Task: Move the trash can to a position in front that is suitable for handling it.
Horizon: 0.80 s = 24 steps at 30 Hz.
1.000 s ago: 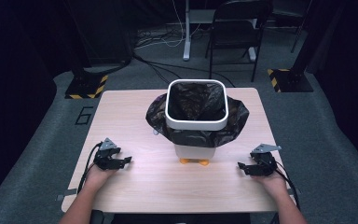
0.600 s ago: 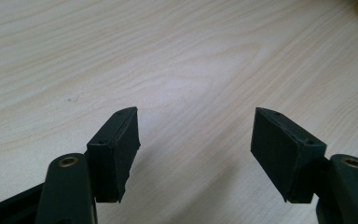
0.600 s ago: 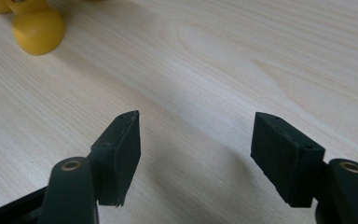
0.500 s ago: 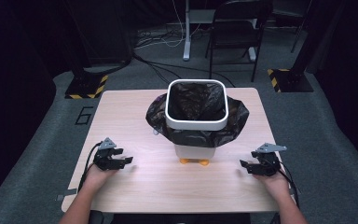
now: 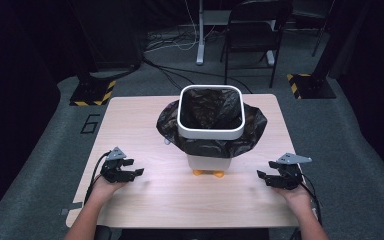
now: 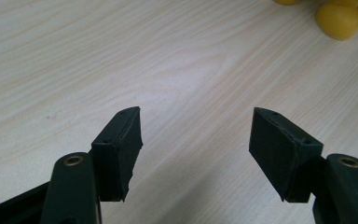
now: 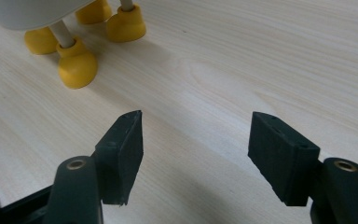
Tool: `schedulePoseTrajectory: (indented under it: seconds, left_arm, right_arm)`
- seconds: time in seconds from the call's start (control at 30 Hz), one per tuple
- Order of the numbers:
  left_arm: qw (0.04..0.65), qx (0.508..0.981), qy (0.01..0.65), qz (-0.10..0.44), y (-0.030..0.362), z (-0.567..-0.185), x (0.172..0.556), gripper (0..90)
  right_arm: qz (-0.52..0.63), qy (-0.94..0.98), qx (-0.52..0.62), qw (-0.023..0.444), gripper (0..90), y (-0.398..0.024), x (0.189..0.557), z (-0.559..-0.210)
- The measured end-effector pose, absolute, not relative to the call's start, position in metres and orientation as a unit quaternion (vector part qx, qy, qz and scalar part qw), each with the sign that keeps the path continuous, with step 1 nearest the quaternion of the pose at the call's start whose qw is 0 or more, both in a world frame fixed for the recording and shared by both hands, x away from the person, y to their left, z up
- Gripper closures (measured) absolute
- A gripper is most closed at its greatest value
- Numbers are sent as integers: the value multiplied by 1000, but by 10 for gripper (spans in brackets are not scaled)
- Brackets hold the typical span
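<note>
A white square bin [image 5: 209,133] lined with a black bag [image 5: 252,125] stands on yellow feet [image 5: 208,173] at the middle of the wooden table [image 5: 145,120]. My left gripper [image 5: 135,172] rests low at the table's front left and points toward the bin. Its jaws are open with nothing between them and have just been closing a little. In the left gripper view the jaws [image 6: 196,126] frame bare wood, with a yellow foot [image 6: 339,21] at the top right. My right gripper [image 5: 261,176] hovers open and empty at the front right. The bin's feet [image 7: 77,67] show ahead of it in the right gripper view.
The bag's edge drapes out over the bin's sides. Bare wood lies between each gripper and the bin. Beyond the table, on the grey floor, are a black chair [image 5: 257,30], cables and hazard-striped stand bases [image 5: 92,92].
The right hand has lifted its gripper slightly off the table. The left hand has stayed in place. The bin has not moved.
</note>
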<state>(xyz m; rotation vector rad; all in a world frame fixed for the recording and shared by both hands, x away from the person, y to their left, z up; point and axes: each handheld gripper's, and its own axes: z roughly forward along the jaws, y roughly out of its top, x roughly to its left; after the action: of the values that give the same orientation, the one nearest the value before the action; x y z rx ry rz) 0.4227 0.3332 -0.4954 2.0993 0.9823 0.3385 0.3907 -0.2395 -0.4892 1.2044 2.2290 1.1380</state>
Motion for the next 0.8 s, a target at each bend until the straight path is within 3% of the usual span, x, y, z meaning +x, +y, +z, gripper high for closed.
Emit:
schedulePoseTrajectory:
  seconds: [0.43,0.8]
  left_arm:
    - [393,833,369,122,323,-477,422,341]
    - [432,820,363,97,323,-461,420,406]
  right_arm:
    - [383,804,416,184,404,-233,387,-480]
    - [399,792,421,191,425,-236,385,-466]
